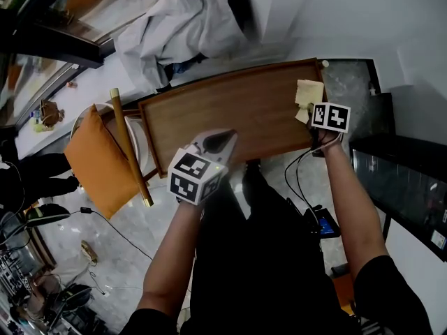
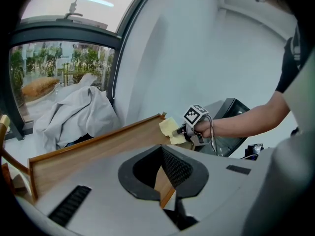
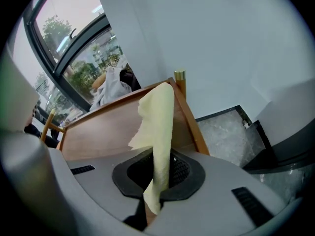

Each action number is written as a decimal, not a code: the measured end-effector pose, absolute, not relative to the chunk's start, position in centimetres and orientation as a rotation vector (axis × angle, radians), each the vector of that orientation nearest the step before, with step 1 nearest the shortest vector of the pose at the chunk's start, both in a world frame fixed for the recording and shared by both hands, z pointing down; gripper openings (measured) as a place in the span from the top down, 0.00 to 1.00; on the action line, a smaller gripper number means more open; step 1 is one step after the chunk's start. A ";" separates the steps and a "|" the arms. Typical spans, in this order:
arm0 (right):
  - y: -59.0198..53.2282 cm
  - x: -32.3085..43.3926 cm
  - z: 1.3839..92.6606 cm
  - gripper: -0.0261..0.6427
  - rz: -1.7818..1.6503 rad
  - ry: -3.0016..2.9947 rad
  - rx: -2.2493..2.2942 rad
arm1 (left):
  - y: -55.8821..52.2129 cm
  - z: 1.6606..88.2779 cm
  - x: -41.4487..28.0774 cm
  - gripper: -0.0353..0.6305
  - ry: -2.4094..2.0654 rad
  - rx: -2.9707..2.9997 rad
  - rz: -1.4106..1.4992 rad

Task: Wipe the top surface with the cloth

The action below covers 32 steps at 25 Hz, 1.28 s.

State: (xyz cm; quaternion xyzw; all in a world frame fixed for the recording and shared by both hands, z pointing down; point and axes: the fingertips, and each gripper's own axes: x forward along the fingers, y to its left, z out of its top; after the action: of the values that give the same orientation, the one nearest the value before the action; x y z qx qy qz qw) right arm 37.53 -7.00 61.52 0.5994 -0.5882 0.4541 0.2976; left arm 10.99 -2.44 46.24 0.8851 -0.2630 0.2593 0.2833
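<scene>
A brown wooden table top [image 1: 237, 107] with a raised rim lies in front of me. A pale yellow cloth [image 1: 307, 95] rests on its right end, and my right gripper [image 1: 311, 112] is shut on it. In the right gripper view the cloth [image 3: 158, 119] stands up out of the pads and droops over the table [image 3: 103, 129]. My left gripper [image 1: 223, 140] sits at the table's near edge. In its own view the left gripper [image 2: 163, 183] has a strip of the wooden edge wedged in its narrow gap. The left gripper view also catches the right gripper [image 2: 186, 132] and the cloth [image 2: 169, 128].
A wooden chair with an orange cushion [image 1: 98, 160] stands left of the table. A heap of white fabric [image 1: 185, 26] lies behind it by the window. A dark glossy cabinet [image 1: 398, 187] is at the right. Cables [image 1: 297, 180] trail on the floor. A white wall backs the table.
</scene>
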 end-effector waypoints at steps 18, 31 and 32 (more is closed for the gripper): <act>-7.6 34.3 56.9 0.92 1.177 -1.678 1.714 | -2.3 45.6 8.8 0.93 -0.746 2.350 0.641; -6.4 5.7 55.3 0.91 1.210 -2.016 1.290 | -1.1 42.8 -6.6 0.93 -0.969 2.248 0.597; -6.1 3.8 55.7 0.91 1.212 -2.023 1.257 | -1.0 42.6 -8.0 0.93 -0.985 2.245 0.603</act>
State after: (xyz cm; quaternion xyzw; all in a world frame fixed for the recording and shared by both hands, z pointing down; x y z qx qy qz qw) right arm 3.76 -6.06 55.69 0.4576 -0.7362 0.4411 0.2324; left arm -8.01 -0.95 42.61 0.8472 -0.3719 0.2275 0.3035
